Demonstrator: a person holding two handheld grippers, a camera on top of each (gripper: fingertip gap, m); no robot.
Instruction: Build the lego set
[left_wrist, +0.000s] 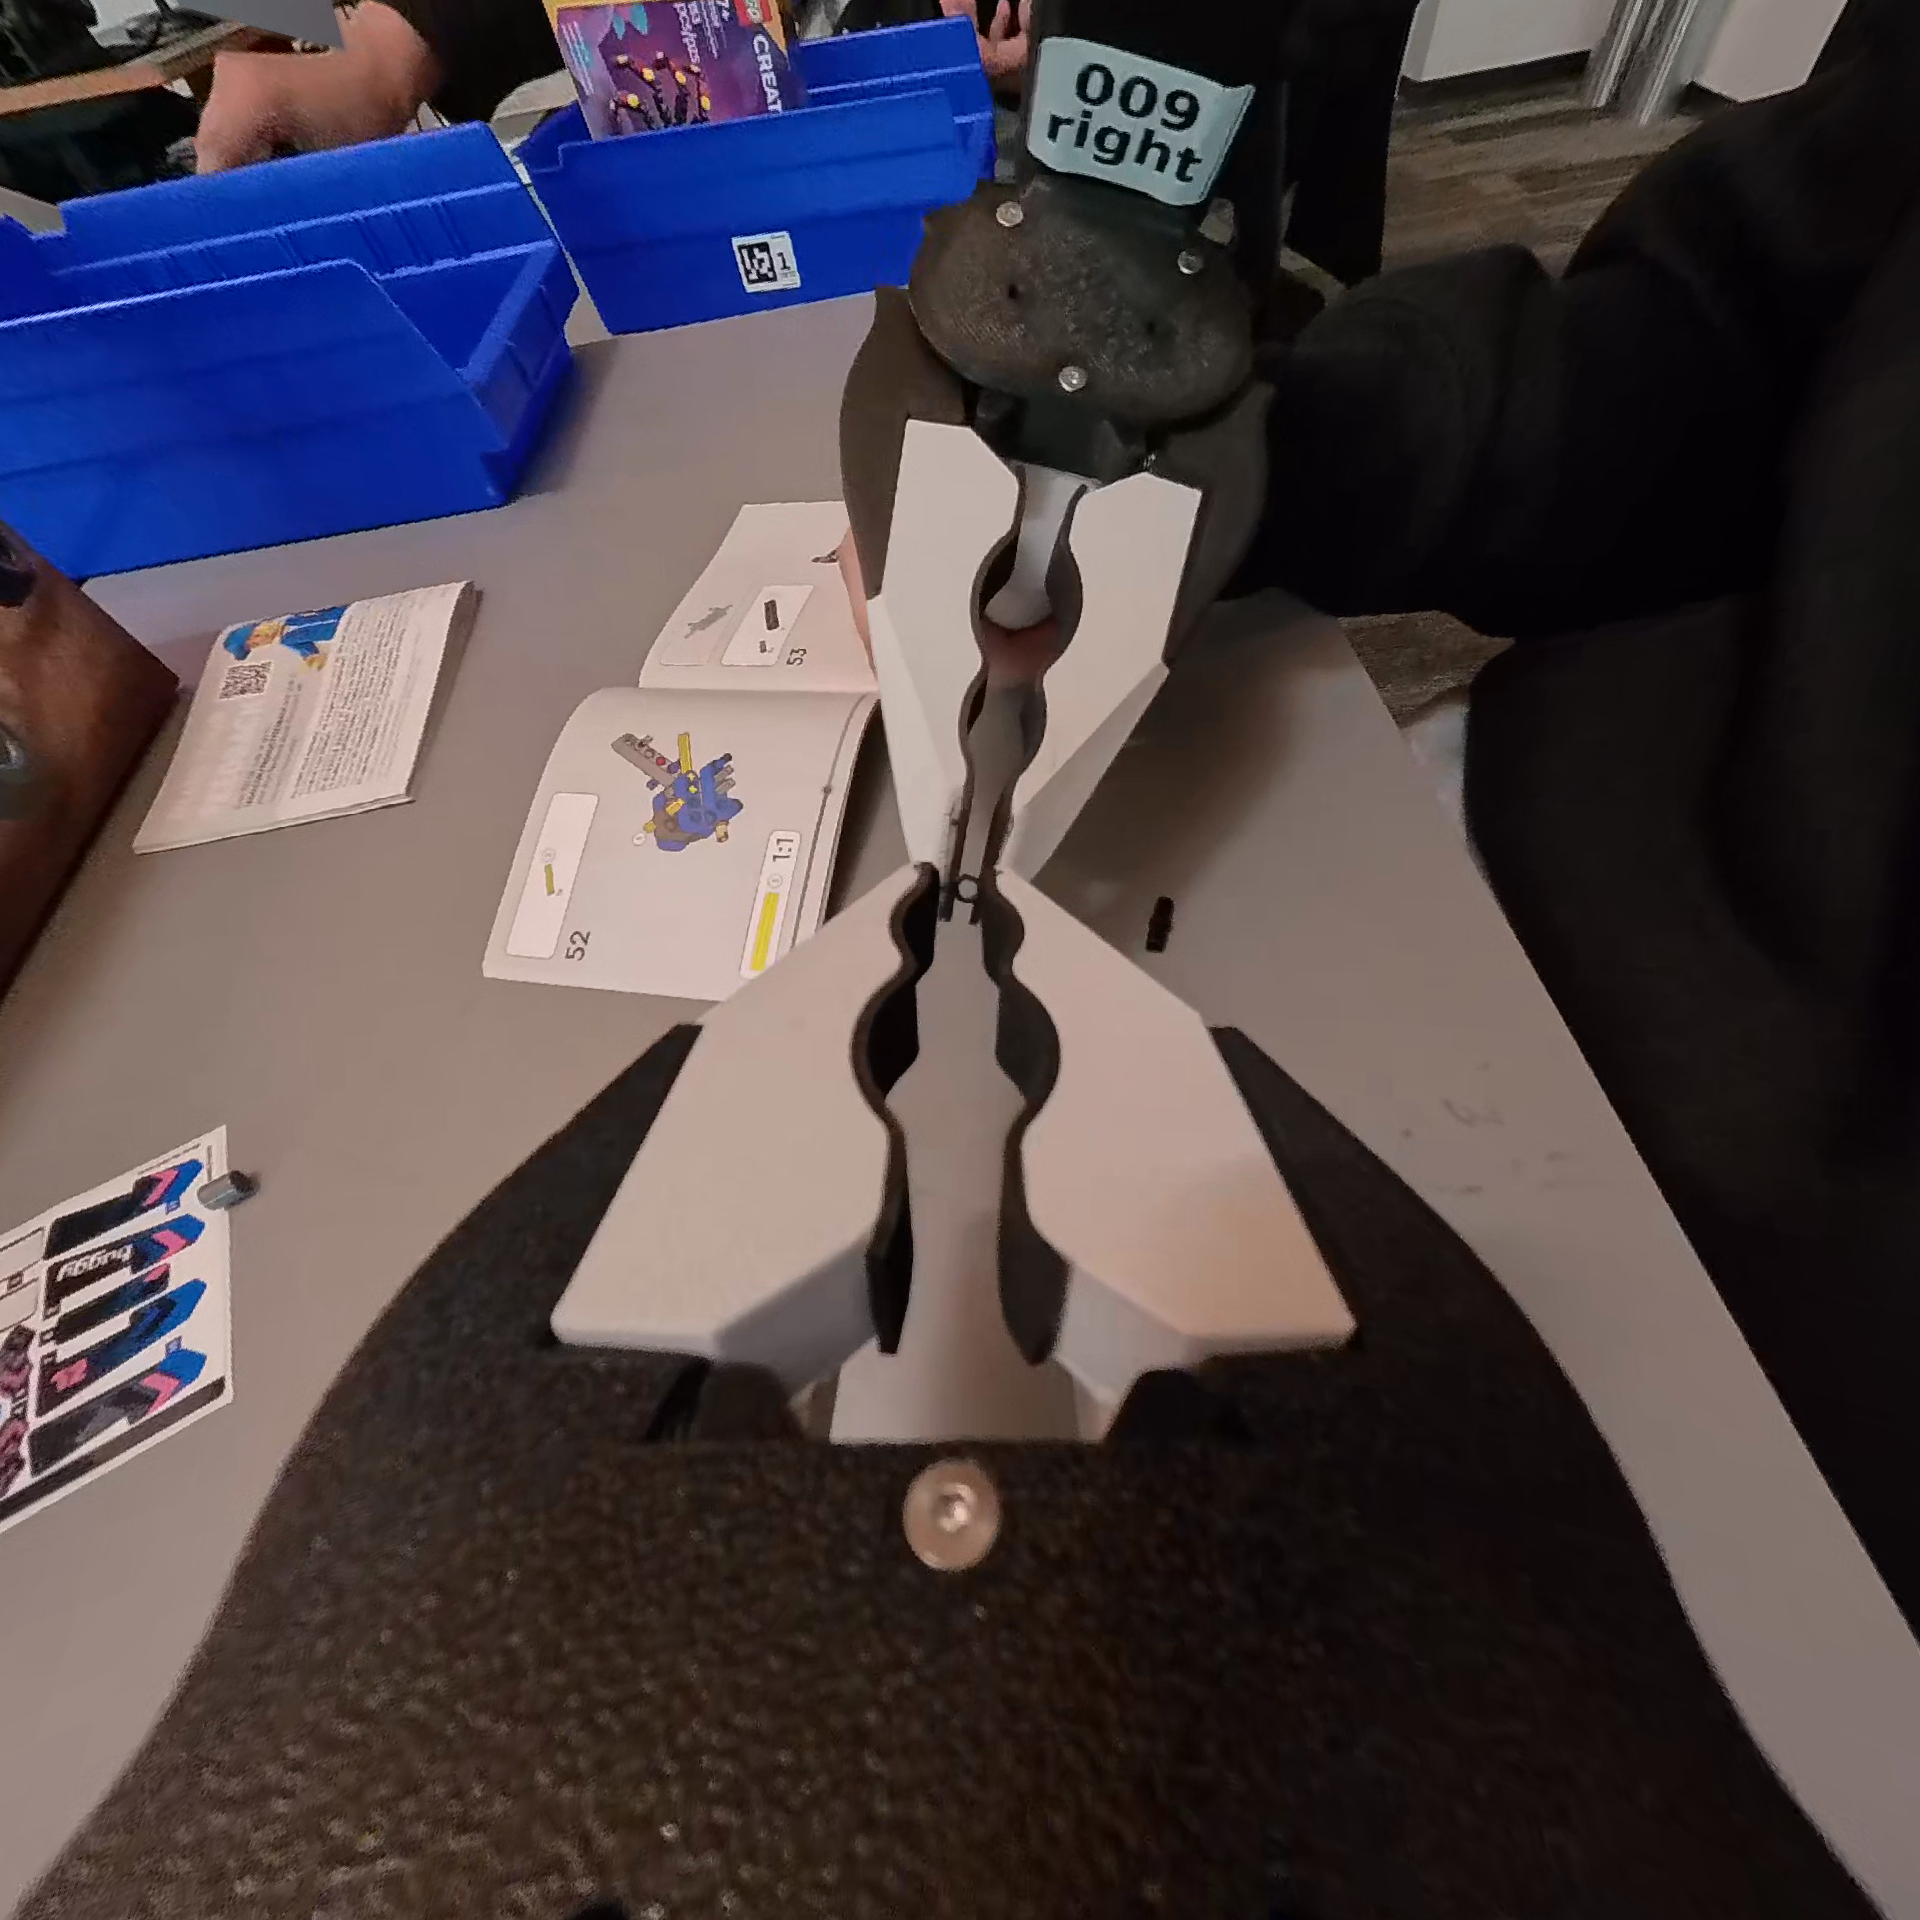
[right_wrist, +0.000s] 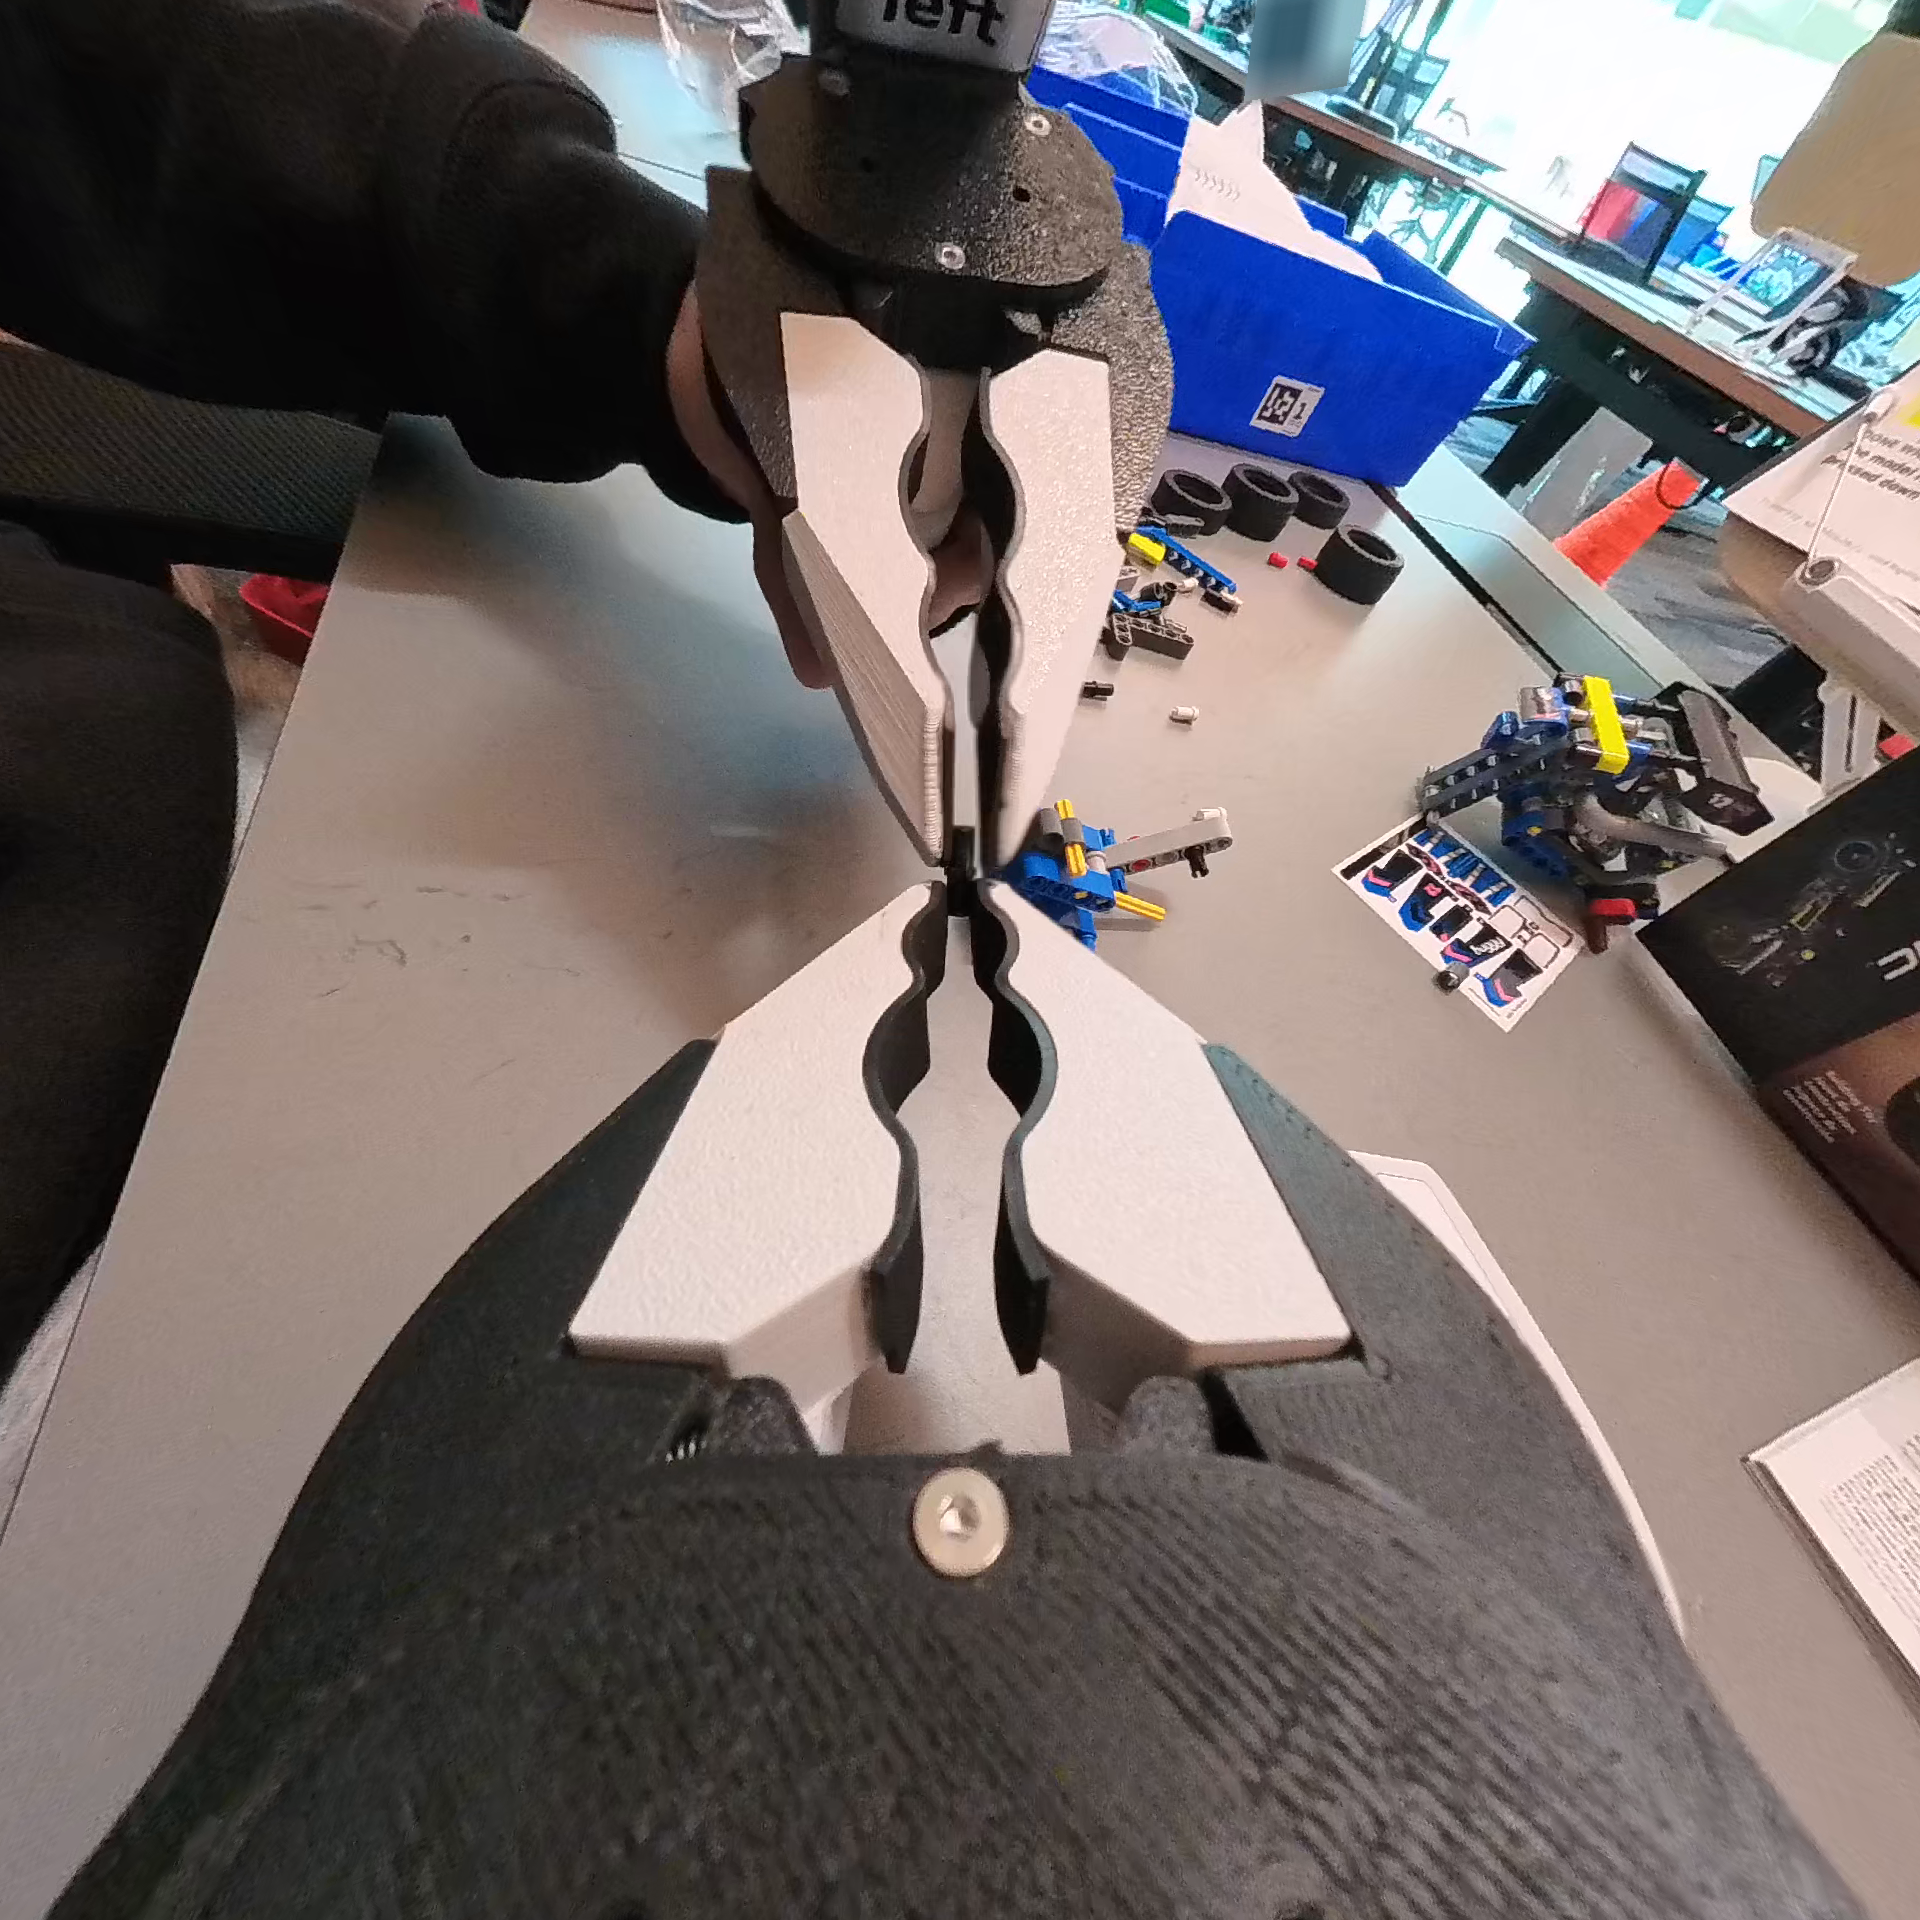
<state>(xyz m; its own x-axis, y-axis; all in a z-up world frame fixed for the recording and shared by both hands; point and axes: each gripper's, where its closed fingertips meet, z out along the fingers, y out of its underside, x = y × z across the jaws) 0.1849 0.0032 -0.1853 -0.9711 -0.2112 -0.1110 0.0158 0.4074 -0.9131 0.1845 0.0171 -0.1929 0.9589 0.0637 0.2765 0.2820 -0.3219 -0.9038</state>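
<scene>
My left gripper (left_wrist: 961, 902) and my right gripper (right_wrist: 961, 902) meet tip to tip above the grey table (left_wrist: 416, 1039). Both are closed down on a small black pin (left_wrist: 964, 889), which also shows between the tips in the right wrist view (right_wrist: 961, 868). The right gripper (left_wrist: 968, 854) comes in from the top of the left wrist view, and the left gripper (right_wrist: 961, 836) from the top of the right wrist view. An open instruction booklet (left_wrist: 675, 831) lies behind the tips. A partly built blue model (right_wrist: 1590, 790) and a small blue sub-assembly (right_wrist: 1091, 873) sit on the table.
Blue bins (left_wrist: 260, 364) stand at the back. A leaflet (left_wrist: 312, 717), a sticker sheet (left_wrist: 104, 1320), a grey pin (left_wrist: 229, 1188) and a black pin (left_wrist: 1158, 923) lie on the table. Black tyres (right_wrist: 1268, 509), loose pieces (right_wrist: 1164, 592) and a black box (right_wrist: 1818, 966) sit to the right. The grippers are tip to tip, or close to it.
</scene>
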